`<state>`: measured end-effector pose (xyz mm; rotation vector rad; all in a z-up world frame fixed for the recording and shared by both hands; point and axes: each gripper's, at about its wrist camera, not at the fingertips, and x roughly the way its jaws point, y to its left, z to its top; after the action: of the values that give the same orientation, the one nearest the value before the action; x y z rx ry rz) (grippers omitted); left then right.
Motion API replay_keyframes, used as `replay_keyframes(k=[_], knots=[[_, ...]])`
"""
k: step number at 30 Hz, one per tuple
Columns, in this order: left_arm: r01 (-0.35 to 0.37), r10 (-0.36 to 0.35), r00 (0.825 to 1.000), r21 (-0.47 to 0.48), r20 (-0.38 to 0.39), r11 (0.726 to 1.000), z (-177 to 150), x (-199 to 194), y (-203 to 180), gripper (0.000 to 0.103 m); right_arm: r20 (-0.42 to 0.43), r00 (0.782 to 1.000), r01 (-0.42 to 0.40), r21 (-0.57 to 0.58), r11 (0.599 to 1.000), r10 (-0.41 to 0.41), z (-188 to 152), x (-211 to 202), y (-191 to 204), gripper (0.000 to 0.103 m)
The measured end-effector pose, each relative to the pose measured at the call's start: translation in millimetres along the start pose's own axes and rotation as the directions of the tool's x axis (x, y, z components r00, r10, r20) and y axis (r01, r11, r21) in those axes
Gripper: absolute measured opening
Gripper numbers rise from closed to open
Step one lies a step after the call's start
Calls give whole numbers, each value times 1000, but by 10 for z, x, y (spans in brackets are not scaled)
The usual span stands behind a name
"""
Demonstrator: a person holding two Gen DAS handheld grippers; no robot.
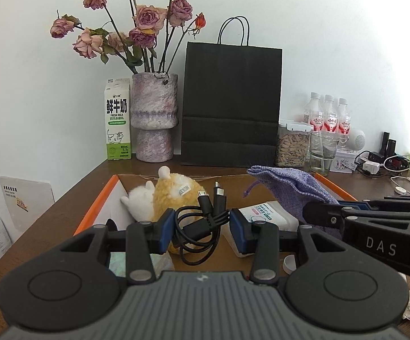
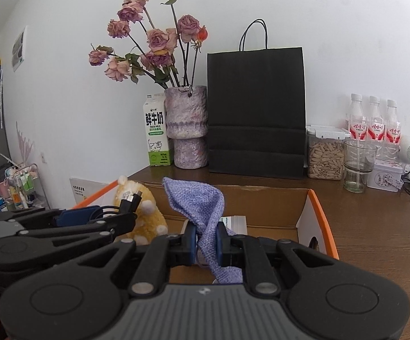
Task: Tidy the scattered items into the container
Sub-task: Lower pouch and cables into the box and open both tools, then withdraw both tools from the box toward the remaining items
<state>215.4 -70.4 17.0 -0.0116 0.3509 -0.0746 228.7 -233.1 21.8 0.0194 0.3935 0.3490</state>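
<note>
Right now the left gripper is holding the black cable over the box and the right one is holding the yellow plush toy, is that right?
Not quite. The right gripper is shut on the purple fabric pouch, as the right wrist view shows; the left gripper does hold the black cable over the box.

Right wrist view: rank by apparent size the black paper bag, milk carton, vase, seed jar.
Largest to smallest as they look in the right wrist view:
1. black paper bag
2. vase
3. milk carton and seed jar: too close to rank; the carton is taller and narrower, the jar squatter and wider.
All four stand along the back wall, so nearness hardly skews this.
</note>
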Motion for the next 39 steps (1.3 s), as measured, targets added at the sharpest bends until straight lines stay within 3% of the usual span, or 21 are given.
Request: replay_keyframes(k=[7, 10, 11, 13, 15, 17, 39], knots=[[-15, 15, 1000, 16, 8, 1000, -20, -17, -22, 43, -15, 1000, -14, -2, 1000, 14, -16, 17, 10, 17], [-33, 32, 999, 16, 24, 999, -19, -43, -24, 44, -20, 1000, -22, 3, 1000, 22, -28, 20, 10, 38], [-47, 47, 998, 12, 38, 999, -17, -64, -19, 48, -20, 1000, -24, 5, 1000, 24, -28, 15, 10, 55], [-102, 102, 992, 0, 77, 995, -9, -116, -3, 66, 8, 1000, 0, 2, 1000, 0, -27, -27, 15, 67], [-167, 169, 978, -28, 123, 986, 10, -164, 37, 102, 40, 999, 23, 14, 1000, -24, -12, -74, -16, 89], [-185, 193, 969, -65, 156, 981, 26, -206, 95, 103, 69, 997, 35, 46, 998, -38, 2, -116, -80, 103], [-170, 176, 971, -49, 159, 984, -41, -222, 57, 103, 90, 995, 49, 48, 998, -54, -30, -176, -71, 103]])
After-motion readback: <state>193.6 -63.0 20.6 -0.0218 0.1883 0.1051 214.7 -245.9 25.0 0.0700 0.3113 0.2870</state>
